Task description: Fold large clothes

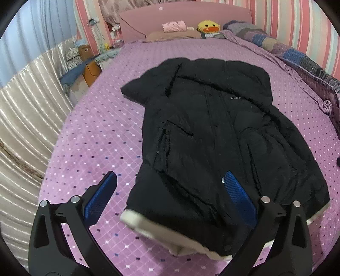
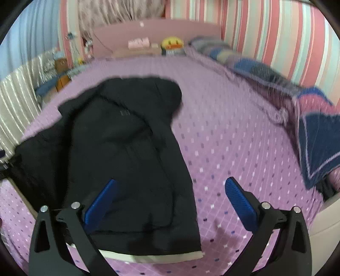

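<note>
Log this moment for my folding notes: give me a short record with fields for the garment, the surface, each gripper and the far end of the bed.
garment: black coat, spread on the bed, pale lining showing at the near hem
surface: purple bedsheet with small diamond pattern
left gripper: open, above the near hem, holding nothing
right gripper: open, holding nothing
far end: yellow duck plush by the pink headboard

black gripper frames, blue ribbed jaws
</note>
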Demonstrator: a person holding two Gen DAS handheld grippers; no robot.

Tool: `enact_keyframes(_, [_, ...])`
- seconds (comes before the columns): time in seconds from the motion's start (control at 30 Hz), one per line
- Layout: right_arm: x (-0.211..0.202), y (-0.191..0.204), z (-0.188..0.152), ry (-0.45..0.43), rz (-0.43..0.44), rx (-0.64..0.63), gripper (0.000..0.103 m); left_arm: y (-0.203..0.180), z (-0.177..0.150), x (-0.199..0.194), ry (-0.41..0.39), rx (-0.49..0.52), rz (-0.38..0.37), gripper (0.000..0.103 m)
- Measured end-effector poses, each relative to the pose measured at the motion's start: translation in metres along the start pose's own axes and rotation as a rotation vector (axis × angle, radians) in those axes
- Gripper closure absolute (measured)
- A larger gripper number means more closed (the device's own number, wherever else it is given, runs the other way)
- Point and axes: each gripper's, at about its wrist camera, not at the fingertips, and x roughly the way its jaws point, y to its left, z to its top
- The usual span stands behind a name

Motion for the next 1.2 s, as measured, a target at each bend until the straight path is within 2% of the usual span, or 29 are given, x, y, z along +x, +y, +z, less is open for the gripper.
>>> enact_keyframes(0.1, [0.038, -0.011, -0.013, 0.094, -0.006, 0.001, 0.002, 0.003, 0.001, 0.022, 0.039, -0.006, -0.036, 0.006])
enact_keyframes(0.17, [0.054, -0.017, -0.02, 0.129, -0.005, 0.01, 0.002, 0.004, -0.001, 0.035, 0.064, -0.005, -0.056, 0.02])
enact_keyframes(0.23, [0.072, -0.025, -0.026, 0.169, -0.007, 0.015, 0.002, 0.008, -0.004, 0.05, 0.107, -0.015, -0.04, 0.038])
enact_keyframes(0.27, [0.078, -0.028, -0.026, 0.184, -0.001, 0.015, 0.002, 0.011, -0.005, 0.054, 0.116, -0.021, -0.045, 0.044])
enact_keyframes(0.3, [0.087, -0.033, -0.03, 0.213, 0.026, 0.023, 0.004, 0.016, -0.008, 0.059, 0.135, -0.041, -0.07, 0.056])
enact_keyframes(0.33, [0.09, -0.029, -0.033, 0.228, 0.052, 0.035, 0.011, 0.017, -0.008, 0.061, 0.142, -0.053, -0.081, 0.064])
enact_keyframes(0.37, [0.097, -0.033, -0.035, 0.253, 0.106, 0.062, 0.017, 0.021, -0.01, 0.063, 0.148, -0.069, -0.091, 0.067])
enact_keyframes(0.43, [0.105, -0.036, -0.039, 0.293, 0.178, 0.105, 0.041, 0.03, -0.016, 0.067, 0.154, -0.091, -0.081, 0.076])
enact_keyframes(0.53, [0.109, -0.032, -0.041, 0.297, 0.213, 0.111, 0.065, 0.045, -0.028, 0.07, 0.172, -0.127, -0.028, 0.082])
enact_keyframes(0.63, [0.097, -0.016, -0.037, 0.259, 0.177, 0.025, 0.08, 0.073, -0.049, 0.073, 0.2, -0.181, 0.021, 0.082])
enact_keyframes(0.7, [0.091, -0.005, -0.036, 0.244, 0.141, -0.036, 0.082, 0.091, -0.069, 0.078, 0.231, -0.226, 0.012, 0.081])
enact_keyframes(0.8, [0.081, 0.008, -0.038, 0.218, 0.089, -0.116, 0.084, 0.103, -0.091, 0.084, 0.23, -0.281, -0.005, 0.081])
enact_keyframes(0.93, [0.078, 0.004, -0.036, 0.21, 0.039, -0.154, 0.086, 0.098, -0.111, 0.078, 0.199, -0.313, 0.009, 0.083])
enact_keyframes(1.03, [0.073, -0.001, -0.036, 0.192, -0.019, -0.188, 0.086, 0.095, -0.125, 0.07, 0.191, -0.365, -0.028, 0.084])
enact_keyframes(1.2, [0.079, -0.011, -0.04, 0.216, -0.038, -0.2, 0.086, 0.088, -0.137, 0.076, 0.182, -0.339, -0.034, 0.083])
